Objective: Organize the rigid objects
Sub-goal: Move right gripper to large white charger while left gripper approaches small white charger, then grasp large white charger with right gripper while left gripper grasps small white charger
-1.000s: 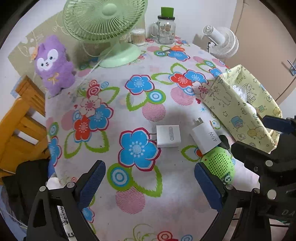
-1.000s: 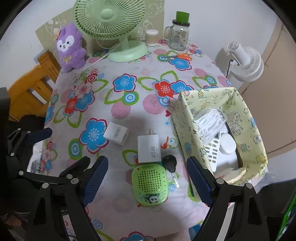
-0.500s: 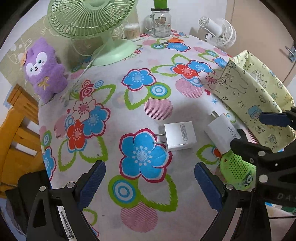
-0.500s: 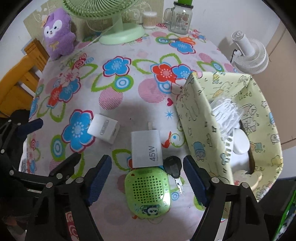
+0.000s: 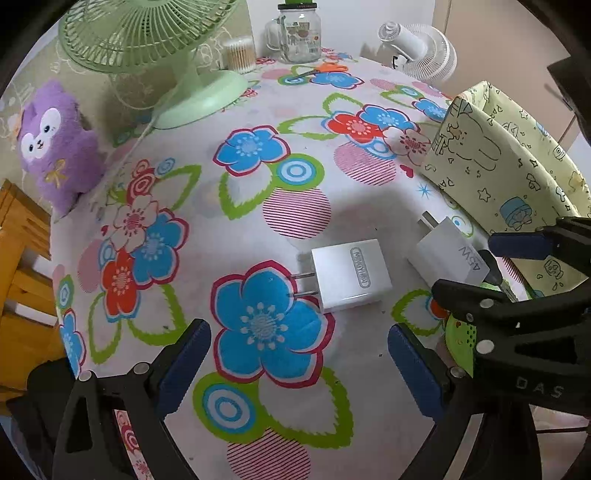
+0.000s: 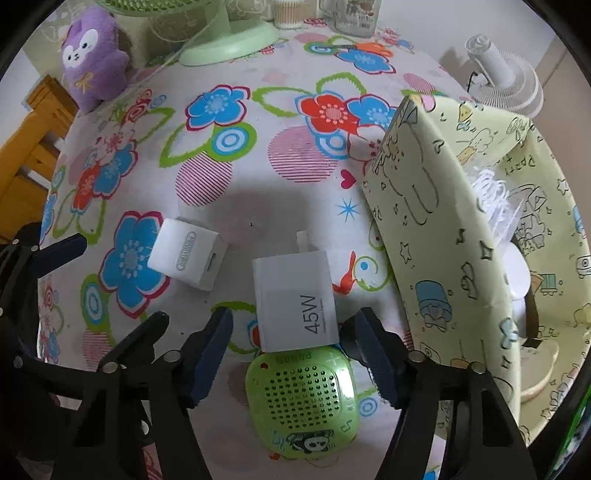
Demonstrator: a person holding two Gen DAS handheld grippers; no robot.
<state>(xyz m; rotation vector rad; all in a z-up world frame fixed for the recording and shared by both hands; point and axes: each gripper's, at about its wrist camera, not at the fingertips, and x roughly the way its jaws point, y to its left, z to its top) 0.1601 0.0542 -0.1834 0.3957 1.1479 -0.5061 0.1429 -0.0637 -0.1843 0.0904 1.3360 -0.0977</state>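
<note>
A small white charger (image 5: 351, 275) (image 6: 188, 258) lies on the flowered tablecloth, prongs pointing left. A white 45W charger (image 6: 295, 299) (image 5: 447, 251) lies to its right, against a green round speaker (image 6: 303, 398) (image 5: 460, 336). My left gripper (image 5: 299, 363) is open, just short of the small charger. My right gripper (image 6: 291, 350) is open, its fingers either side of the near end of the 45W charger and above the speaker. A yellow patterned fabric bin (image 6: 454, 236) (image 5: 491, 162) stands to the right with white items inside.
A green desk fan (image 5: 173, 62), a purple plush toy (image 5: 55, 144), a glass jar (image 5: 299, 33), a cotton swab tub (image 5: 240, 55) and orange scissors (image 5: 325, 70) sit at the far side. A white fan (image 5: 421, 51) stands beyond the table. A wooden chair (image 5: 18, 266) is at the left.
Both grippers have moved forward and down toward the chargers. The right gripper's fingers have narrowed and now flank the 45W charger. The key beside the speaker is now hidden behind a finger.
</note>
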